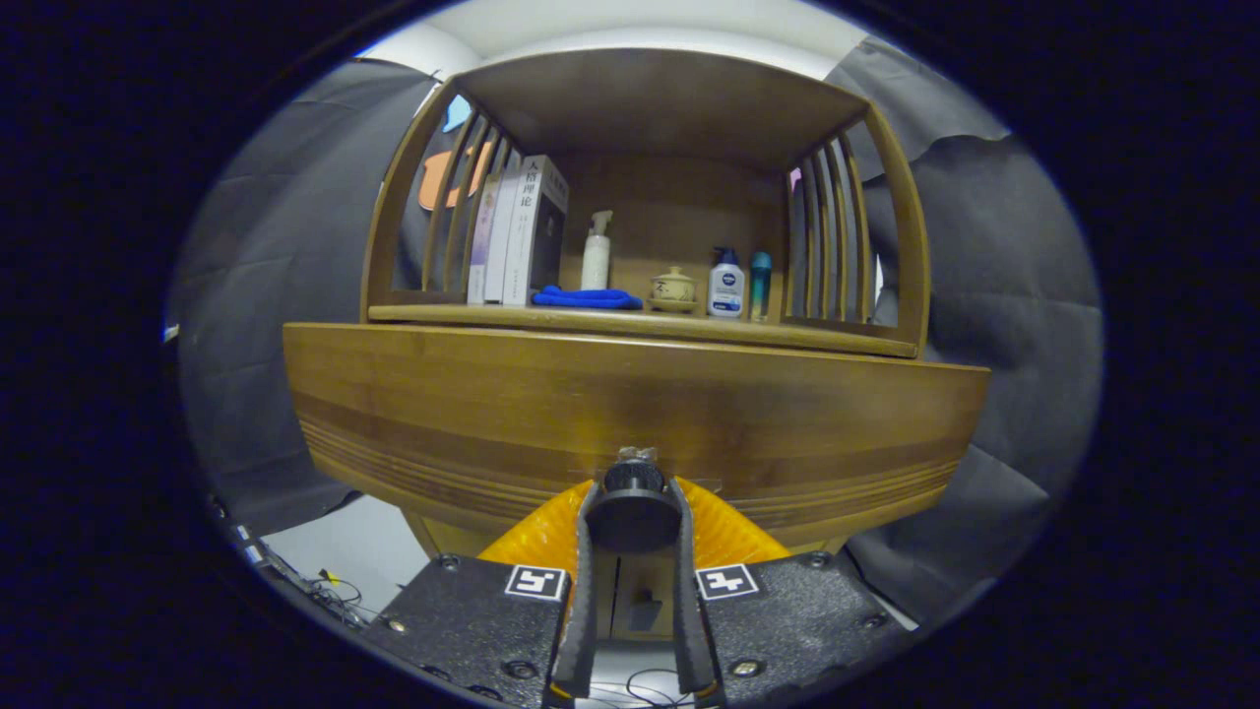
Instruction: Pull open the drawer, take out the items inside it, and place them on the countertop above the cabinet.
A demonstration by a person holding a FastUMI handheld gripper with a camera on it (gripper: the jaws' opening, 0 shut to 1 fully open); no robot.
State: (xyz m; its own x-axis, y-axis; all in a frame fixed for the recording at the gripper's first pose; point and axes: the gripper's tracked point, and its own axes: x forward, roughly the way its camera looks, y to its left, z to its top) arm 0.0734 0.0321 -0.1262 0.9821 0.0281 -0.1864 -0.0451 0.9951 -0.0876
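Countertop (640, 325) with books (517, 231), bottles (726, 284), blue cloth (587, 297); tool (633, 492) clenched on drawer knob (633, 477) below.

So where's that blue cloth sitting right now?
In the gripper view, the blue cloth lies on the countertop, well beyond the fingers, just in front of the white spray bottle, between the books and the small lidded cup.
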